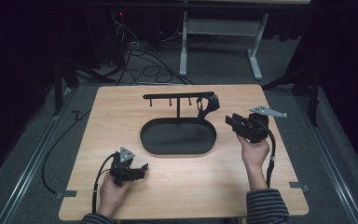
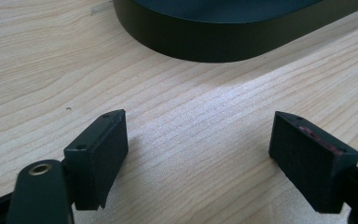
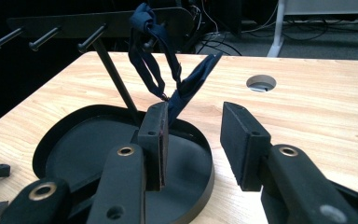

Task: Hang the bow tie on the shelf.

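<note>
Dark blue, the strap (image 3: 165,70) hangs from a peg of the black rack (image 1: 177,96), its loose end down toward the oval tray (image 1: 151,142). My right gripper (image 3: 193,140) is open and empty, just before the strap; I would close on the flat band, clear of the rack's post. My left gripper (image 2: 198,158) rests wide open, empty, over bare wood near the tray.

One rack (image 1: 177,96), one tray (image 1: 177,136), one strap (image 1: 207,107)
</note>
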A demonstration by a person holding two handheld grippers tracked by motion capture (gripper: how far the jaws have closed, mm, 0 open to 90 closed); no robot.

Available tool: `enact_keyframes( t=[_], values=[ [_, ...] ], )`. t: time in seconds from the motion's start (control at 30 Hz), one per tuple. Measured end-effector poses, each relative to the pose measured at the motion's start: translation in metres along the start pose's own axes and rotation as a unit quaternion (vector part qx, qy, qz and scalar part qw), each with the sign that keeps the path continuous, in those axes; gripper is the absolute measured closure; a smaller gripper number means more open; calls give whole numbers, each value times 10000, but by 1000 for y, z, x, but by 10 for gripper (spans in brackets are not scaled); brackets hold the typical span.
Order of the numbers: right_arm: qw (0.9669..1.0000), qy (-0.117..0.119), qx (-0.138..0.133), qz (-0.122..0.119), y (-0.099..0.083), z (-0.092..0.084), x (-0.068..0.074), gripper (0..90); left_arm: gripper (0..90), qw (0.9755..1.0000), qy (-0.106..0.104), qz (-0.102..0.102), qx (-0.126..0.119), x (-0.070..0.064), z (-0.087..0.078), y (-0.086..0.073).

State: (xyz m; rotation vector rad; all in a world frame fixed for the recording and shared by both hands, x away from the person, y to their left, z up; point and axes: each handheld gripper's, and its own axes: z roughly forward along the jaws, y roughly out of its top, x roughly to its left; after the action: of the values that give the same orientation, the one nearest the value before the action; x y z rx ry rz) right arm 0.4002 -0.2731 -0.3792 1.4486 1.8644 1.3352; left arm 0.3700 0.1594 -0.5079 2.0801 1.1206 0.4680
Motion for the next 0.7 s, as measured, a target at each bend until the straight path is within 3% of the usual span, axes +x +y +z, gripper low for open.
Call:
enact_keyframes(
  t=[0.7],
  values=[
    [10000, 13, 57, 75, -12, -10, -6, 620, 199, 10000, 0, 0, 0, 0, 0, 0]
  ],
)
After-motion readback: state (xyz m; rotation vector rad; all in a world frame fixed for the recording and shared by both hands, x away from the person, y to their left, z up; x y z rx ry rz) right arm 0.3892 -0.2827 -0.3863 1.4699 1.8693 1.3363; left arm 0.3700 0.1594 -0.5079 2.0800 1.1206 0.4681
